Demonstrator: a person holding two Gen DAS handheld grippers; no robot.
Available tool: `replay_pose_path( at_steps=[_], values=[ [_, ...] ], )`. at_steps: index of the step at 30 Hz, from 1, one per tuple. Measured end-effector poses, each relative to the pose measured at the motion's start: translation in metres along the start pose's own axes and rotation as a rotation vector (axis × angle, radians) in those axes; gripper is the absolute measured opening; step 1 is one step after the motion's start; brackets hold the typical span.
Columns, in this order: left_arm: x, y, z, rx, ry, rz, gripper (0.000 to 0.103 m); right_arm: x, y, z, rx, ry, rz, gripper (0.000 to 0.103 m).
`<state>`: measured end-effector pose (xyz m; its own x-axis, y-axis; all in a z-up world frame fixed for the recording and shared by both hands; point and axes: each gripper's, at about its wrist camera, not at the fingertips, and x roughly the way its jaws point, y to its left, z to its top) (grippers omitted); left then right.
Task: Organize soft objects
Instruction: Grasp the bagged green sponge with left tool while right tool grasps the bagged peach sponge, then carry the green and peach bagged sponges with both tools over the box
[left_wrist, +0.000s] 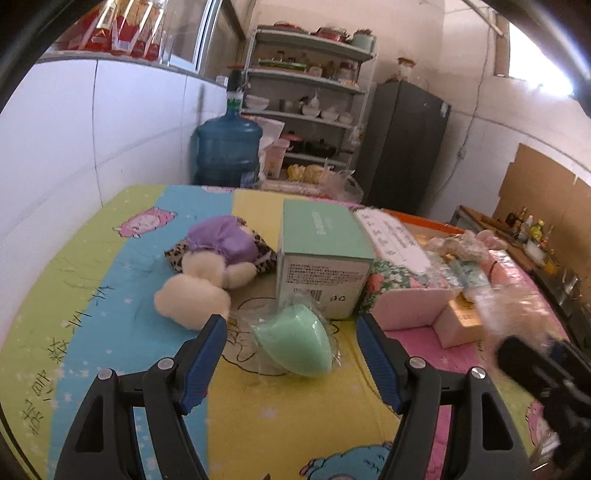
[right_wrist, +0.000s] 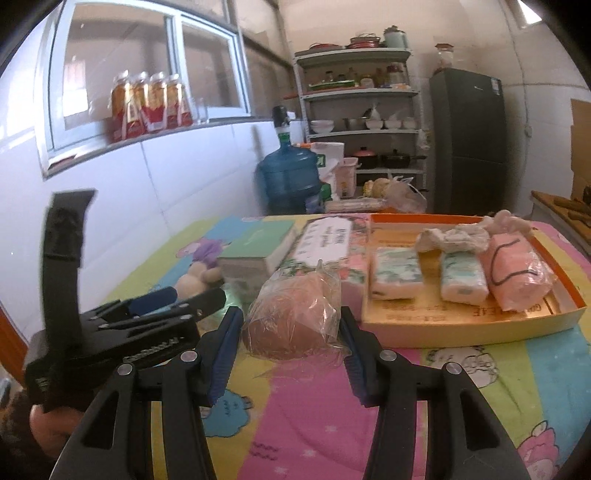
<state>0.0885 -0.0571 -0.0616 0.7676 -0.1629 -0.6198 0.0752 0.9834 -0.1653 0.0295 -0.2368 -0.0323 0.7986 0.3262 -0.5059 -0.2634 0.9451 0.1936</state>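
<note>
Two hand-held grippers work over a table covered in a bright cartoon-print cloth (left_wrist: 110, 266).

The left gripper (left_wrist: 291, 328) has its jaws spread wide and holds nothing. Just ahead of its fingertips, lying between them on the cloth, is a green sponge (left_wrist: 295, 341) shaped like a teardrop, sealed in loose clear film. It is probably very light and squashy, and the film looks slippery, so a hold across the thick middle of the sponge would likely be safer than pinching the wrapper. Just beyond it stands a mint-green box (left_wrist: 325, 258), and ahead to the left lies a plush toy (left_wrist: 207, 266) in a purple dress, well clear of the jaws.

The right gripper (right_wrist: 291, 325) has its jaws about half open around a brown sponge (right_wrist: 291, 317) in crinkled clear film. The pads appear to sit against its sides, gripping it. It too looks soft and nearly weightless.

Ahead and to the right of that gripper sits an orange tray (right_wrist: 480, 325) already holding wrapped tissue packs (right_wrist: 397, 273) and a pink roll (right_wrist: 517, 273). Its low front wall lies near the held sponge and would need clearing. The tray's near left part looks open. The left gripper's black body sits close on the right gripper's left side, leaving little room there.
</note>
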Motion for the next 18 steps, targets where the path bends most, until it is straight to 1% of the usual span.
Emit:
replay_pose_path(
  at_steps=[2, 6, 11, 13, 14, 18],
  values=[
    [0.008, -0.001, 0.001, -0.009, 0.023, 0.017, 0.072, -0.001, -0.007, 0.001, 0.010, -0.004, 0.006, 0.053],
    [0.022, 0.001, 0.003, -0.047, 0.078, 0.013, 0.072, 0.001, -0.017, 0.001, 0.025, -0.004, 0.017, 0.053],
    [0.041, 0.005, 0.001, -0.082, 0.172, 0.039, 0.071, 0.003, -0.027, 0.000, 0.044, -0.008, 0.038, 0.053],
    [0.039, 0.007, 0.001, -0.099, 0.158, 0.035, 0.065, 0.004, -0.029, 0.000, 0.051, -0.010, 0.044, 0.053],
    [0.039, 0.007, 0.001, -0.102, 0.156, 0.019, 0.056, 0.004, -0.030, -0.001, 0.053, -0.009, 0.045, 0.053],
    [0.034, 0.007, -0.001, -0.099, 0.145, 0.016, 0.051, 0.006, -0.033, -0.001, 0.064, -0.004, 0.049, 0.053]
  ],
)
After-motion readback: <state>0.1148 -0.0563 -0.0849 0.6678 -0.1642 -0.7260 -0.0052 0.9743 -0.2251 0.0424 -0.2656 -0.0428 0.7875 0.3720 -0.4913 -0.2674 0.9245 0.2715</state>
